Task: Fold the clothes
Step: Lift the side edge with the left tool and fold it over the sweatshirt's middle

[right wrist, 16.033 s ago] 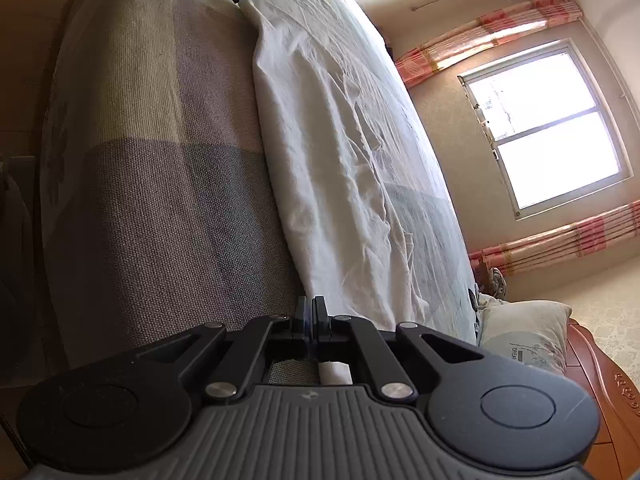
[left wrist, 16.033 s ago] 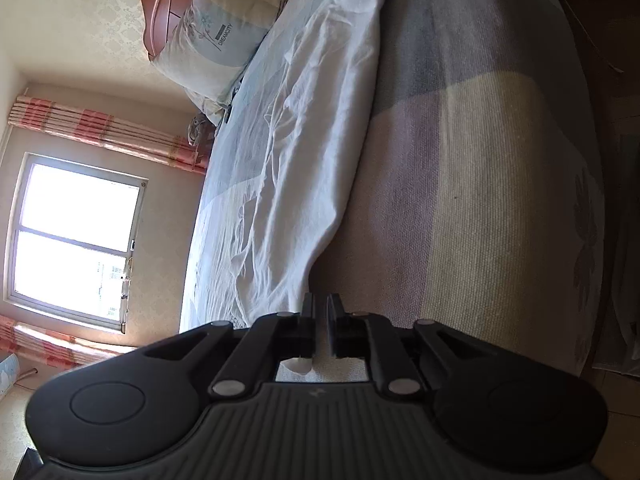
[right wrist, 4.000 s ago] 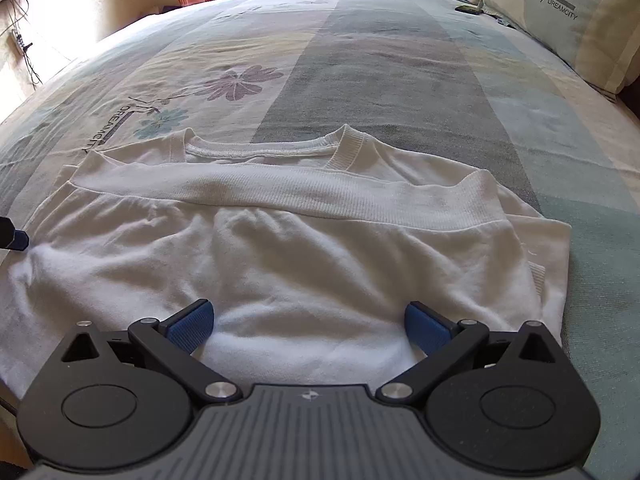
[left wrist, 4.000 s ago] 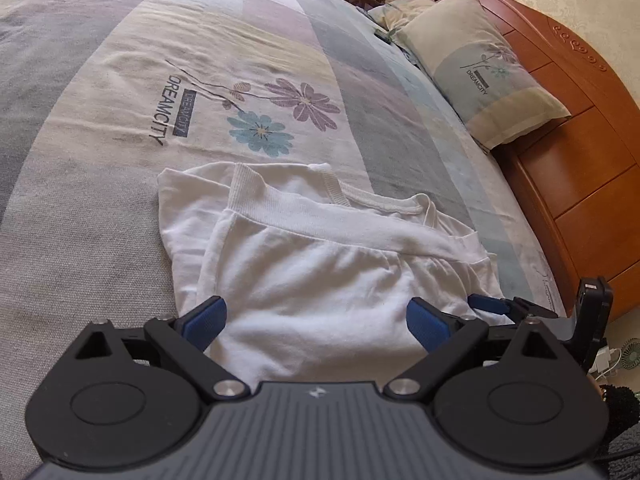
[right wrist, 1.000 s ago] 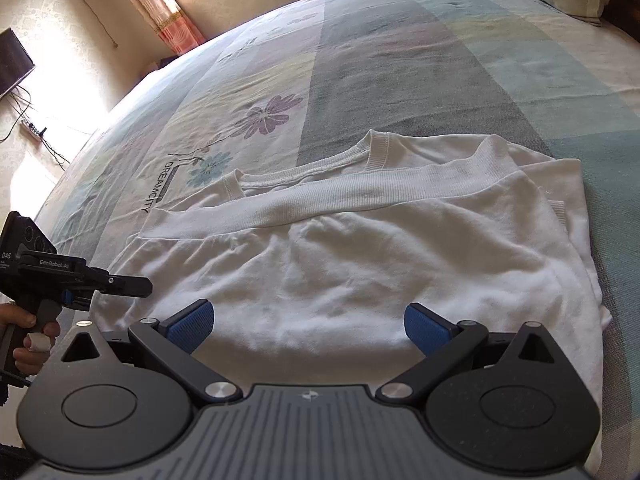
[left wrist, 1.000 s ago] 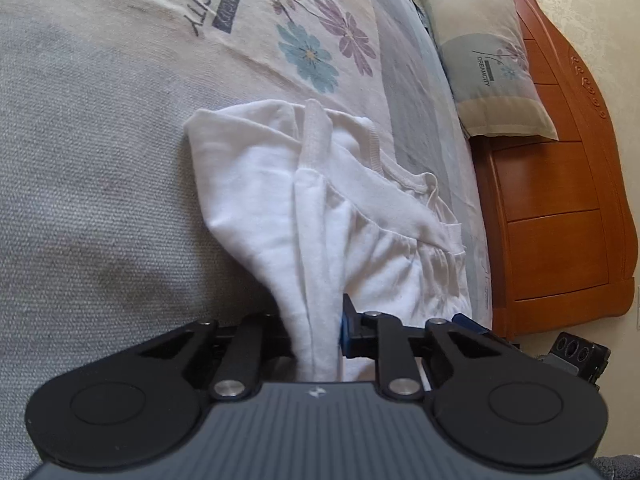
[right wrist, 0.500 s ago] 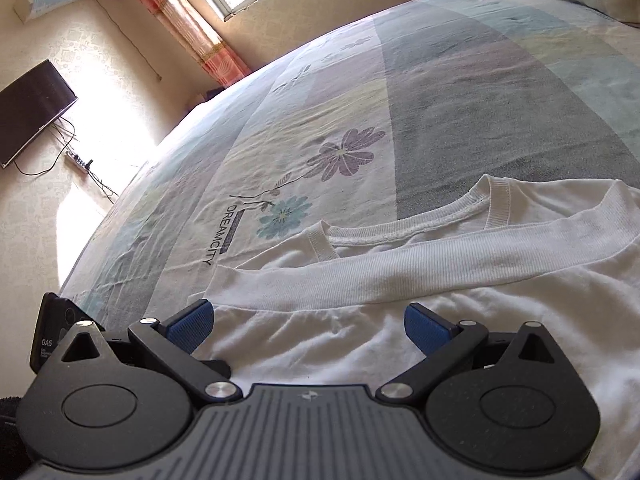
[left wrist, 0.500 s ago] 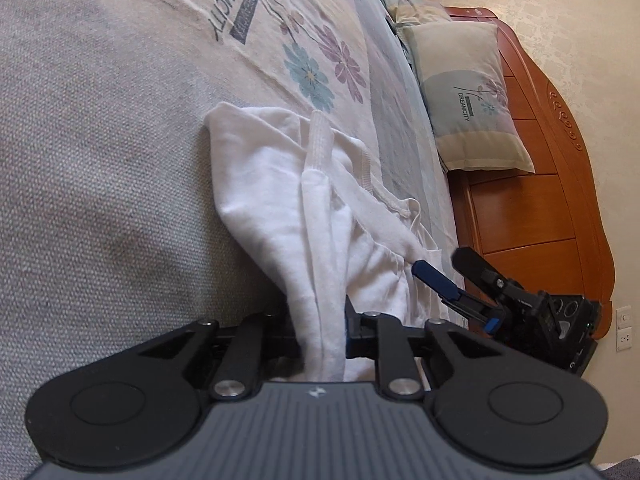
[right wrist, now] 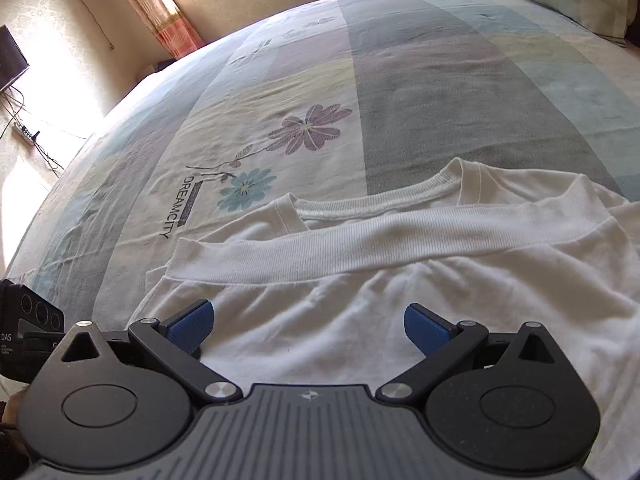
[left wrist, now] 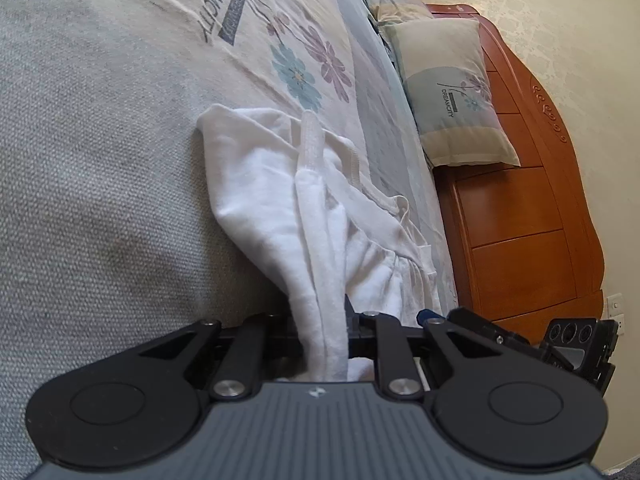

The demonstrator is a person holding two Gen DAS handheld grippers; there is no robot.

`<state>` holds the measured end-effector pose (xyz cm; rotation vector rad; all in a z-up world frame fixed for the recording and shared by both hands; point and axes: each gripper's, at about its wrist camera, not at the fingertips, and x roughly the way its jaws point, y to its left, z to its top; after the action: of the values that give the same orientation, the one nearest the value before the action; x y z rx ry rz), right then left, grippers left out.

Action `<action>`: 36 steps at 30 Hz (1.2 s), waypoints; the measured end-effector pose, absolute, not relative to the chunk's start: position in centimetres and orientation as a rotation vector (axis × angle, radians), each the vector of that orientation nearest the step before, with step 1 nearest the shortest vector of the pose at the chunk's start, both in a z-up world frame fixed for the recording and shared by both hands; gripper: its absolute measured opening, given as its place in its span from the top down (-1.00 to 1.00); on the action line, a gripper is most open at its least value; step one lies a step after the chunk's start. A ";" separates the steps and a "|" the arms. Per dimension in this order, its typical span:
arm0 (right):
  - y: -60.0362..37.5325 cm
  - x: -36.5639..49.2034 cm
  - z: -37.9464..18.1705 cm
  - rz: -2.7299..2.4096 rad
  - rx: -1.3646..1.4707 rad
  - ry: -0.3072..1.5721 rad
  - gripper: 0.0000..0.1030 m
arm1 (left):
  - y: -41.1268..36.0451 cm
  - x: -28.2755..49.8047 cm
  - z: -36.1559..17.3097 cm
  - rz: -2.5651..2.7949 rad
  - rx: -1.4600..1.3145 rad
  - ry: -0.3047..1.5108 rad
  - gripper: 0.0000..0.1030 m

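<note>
White shirt lies on the bed, already doubled over so its ribbed hem band runs across just below the neckline, which I read as the first fold being done. My left gripper is pinching the shirt's left side edge: in the left wrist view a thick bunch of white cloth rises straight out from between the pressed-together fingers, lifted a little off the bedspread while the rest trails away toward the collar. I hold it there, I judge, because that edge is what has to swing across for the next, sideways fold.

My right gripper hangs over the near part of the shirt with its blue pads spread wide and nothing between them; the cloth under it lies flat and untouched. It sits close to the left gripper, whose black body shows at the near left corner of the right wrist view, so I take it to be heading for the same side edge, to share the lift and keep the fold line straight.

Farther out, the flower print and lettering on the bedspread lie beyond the collar, a pillow rests against the wooden headboard at the right, and a curtained window stands past the far end of the bed
</note>
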<state>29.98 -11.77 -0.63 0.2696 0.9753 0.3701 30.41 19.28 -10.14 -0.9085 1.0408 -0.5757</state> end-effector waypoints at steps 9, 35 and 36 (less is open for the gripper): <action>-11.3 27.6 -1.8 0.343 0.286 1.053 -1.00 | 19.5 31.1 -10.4 -0.622 -0.907 1.085 0.64; -21.1 25.7 0.7 0.502 0.240 0.868 -1.00 | 11.4 30.4 1.8 -0.505 -0.625 1.057 0.75; -21.7 25.8 0.8 0.511 0.248 0.865 -1.00 | 10.6 30.4 2.4 -0.511 -0.621 1.052 0.75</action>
<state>25.82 -21.67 0.76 0.2477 0.8647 0.5106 30.44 10.65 2.37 -0.6210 1.0516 -0.5106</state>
